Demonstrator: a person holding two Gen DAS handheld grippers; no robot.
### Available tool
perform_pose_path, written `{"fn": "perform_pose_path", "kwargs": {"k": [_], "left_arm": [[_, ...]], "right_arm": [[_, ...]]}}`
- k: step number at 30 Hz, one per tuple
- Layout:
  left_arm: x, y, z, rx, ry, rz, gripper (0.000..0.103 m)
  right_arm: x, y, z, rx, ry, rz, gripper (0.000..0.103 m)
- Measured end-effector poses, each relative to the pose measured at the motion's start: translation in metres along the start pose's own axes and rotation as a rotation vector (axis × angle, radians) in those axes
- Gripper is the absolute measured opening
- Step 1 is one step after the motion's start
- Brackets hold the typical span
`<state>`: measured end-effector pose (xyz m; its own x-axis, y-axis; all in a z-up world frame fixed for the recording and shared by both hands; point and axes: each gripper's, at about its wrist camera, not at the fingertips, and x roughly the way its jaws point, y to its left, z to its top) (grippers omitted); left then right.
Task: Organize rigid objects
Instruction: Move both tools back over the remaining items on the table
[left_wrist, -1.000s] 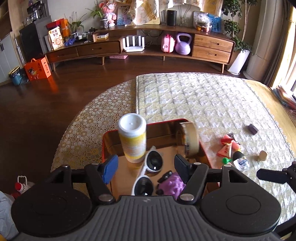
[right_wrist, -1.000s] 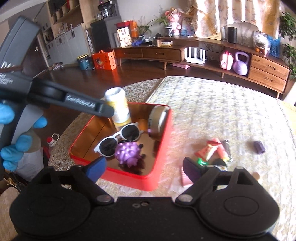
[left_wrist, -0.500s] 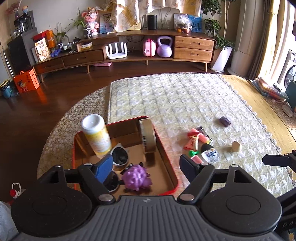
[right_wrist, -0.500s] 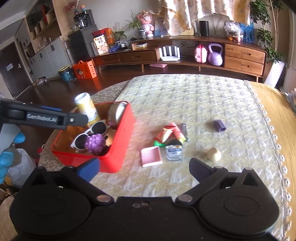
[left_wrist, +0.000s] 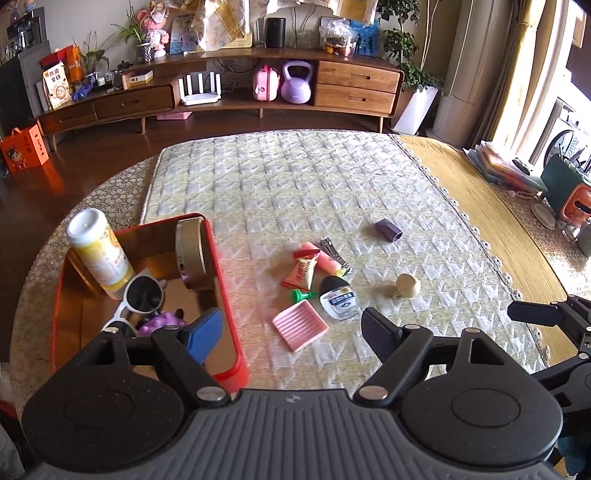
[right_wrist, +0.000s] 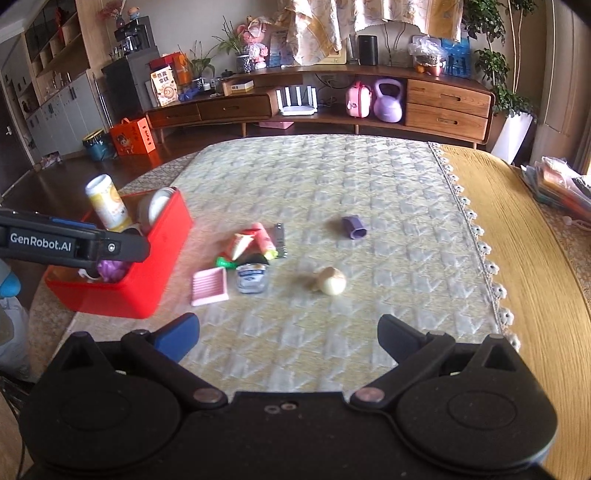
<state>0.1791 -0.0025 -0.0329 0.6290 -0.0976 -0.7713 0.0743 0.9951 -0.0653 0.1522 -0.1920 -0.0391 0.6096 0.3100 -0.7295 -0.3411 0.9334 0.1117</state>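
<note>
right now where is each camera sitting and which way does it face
Left wrist: sits on the left tool, looking forward and down over the quilted mat at the red box and the pink tray; its two open fingers show, plus the right tool's tip at the right edge.
Right wrist: sits on the right tool, facing the round beige object; its open fingers and the left tool's arm show.
Shared: box, tray, beige object, purple block.
</note>
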Motion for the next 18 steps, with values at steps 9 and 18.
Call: {"fn": "perform_pose_path", "kwargs": {"k": [9, 18], "left_arm": [[0.034, -0.028, 0.003, -0.031, 0.029, 0.010, 0.082], [0.068, -0.044, 0.003, -0.030, 0.048, 0.013, 0.082]], "right_arm": [[0.020, -0.017, -0.002, -0.090, 0.016, -0.018, 0.103], [0.045, -0.037, 0.000, -0.083, 0.023, 0.006, 0.097]]}}
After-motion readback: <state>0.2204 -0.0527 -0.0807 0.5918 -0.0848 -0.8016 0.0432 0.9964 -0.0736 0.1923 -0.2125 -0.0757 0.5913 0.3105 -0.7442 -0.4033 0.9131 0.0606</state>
